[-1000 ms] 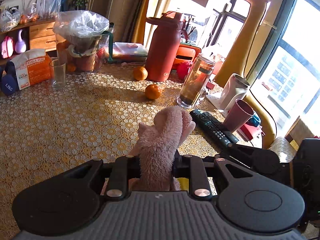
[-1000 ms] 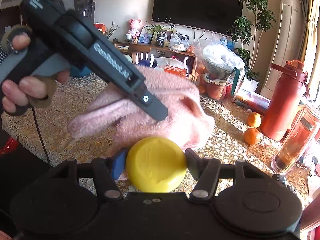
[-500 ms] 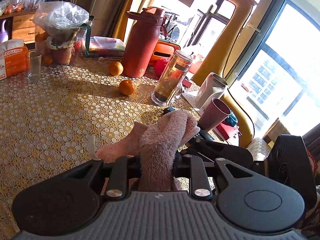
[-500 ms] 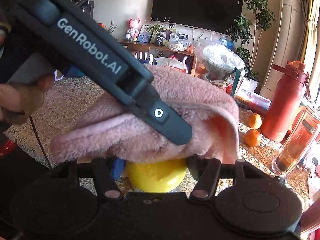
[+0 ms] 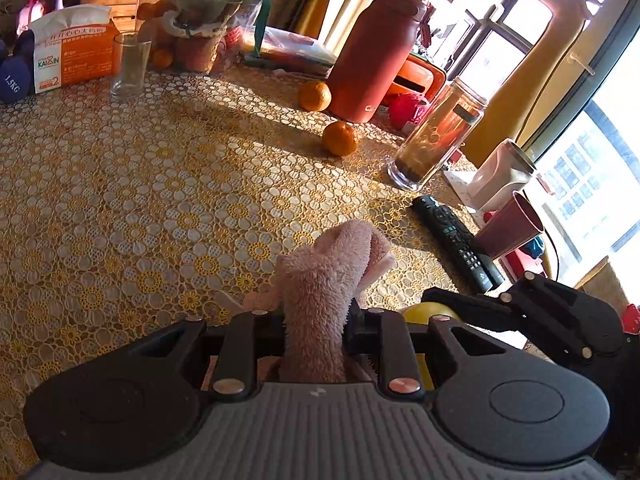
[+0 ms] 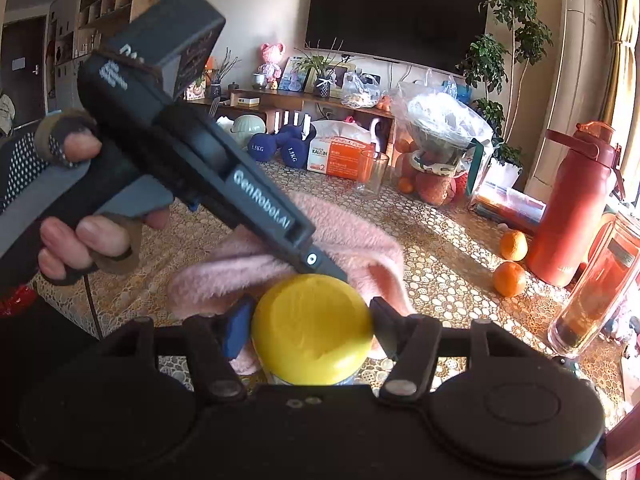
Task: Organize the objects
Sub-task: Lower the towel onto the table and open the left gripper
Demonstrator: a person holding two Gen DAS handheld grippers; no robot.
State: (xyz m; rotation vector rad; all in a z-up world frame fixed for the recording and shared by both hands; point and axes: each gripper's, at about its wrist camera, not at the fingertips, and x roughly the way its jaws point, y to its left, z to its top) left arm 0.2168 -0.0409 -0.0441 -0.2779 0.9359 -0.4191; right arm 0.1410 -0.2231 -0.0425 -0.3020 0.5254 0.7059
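A table (image 5: 120, 208) covered in gold floral lace fills the scene, sunlit from windows on its right. At its far edge stands a tall red flask (image 5: 372, 60), with a clear glass bottle (image 5: 436, 136) near it, two oranges (image 5: 340, 138) beside the flask's base, and a black remote (image 5: 456, 236) lying flat close to a dark red cup (image 5: 510, 226). A drinking glass (image 5: 128, 64) stands farther back on the left, in front of an orange and white box (image 5: 68, 54). Over the table, the left gripper (image 5: 316, 324) is clamped on a fluffy pink cloth (image 5: 324, 292), bunched upright between its fingers, one loose end drooping in folds. Just beside it, the right gripper (image 6: 310, 316) is closed around the yellow lid (image 6: 312, 326) of a jar, smooth and round; the cloth drapes behind the lid, touching or nearly touching it.
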